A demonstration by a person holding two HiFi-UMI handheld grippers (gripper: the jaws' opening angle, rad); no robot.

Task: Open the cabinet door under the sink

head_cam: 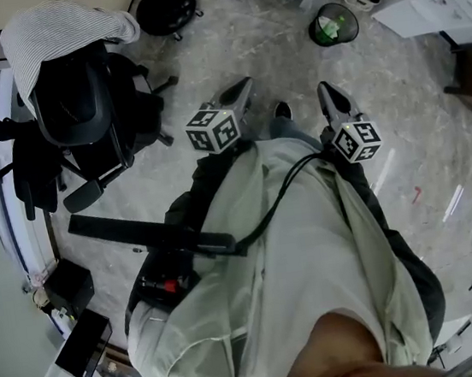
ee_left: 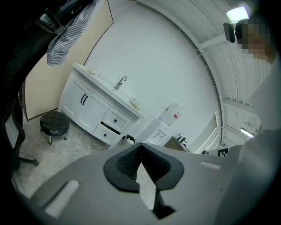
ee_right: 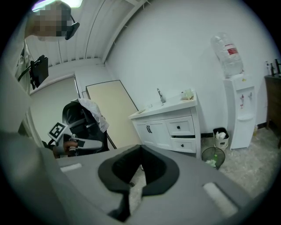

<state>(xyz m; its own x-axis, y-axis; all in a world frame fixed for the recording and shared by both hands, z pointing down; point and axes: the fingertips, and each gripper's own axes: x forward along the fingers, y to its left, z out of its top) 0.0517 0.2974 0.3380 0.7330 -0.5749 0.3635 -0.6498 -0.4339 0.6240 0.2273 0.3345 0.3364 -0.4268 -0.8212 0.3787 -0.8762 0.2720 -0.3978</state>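
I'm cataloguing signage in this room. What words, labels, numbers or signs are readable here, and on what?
No text is legible in any view.
Water bottle: red-and-white label, too blurred to read.
Left marker cube and right marker cube: black-and-white square patterns, no letters or digits.

Indoor test room or office, staged rather than lived in. White sink cabinet [ee_right: 167, 127] with tap [ee_right: 161, 95] stands alone against a bare wall. Water dispenser [ee_right: 239, 110] and wire waste bin [ee_right: 213, 157] beside it. Black office chair [head_cam: 78, 101], round stool [ee_left: 54, 124], beige partition panel [ee_right: 112, 110]. Pale marbled floor [head_cam: 288, 56].
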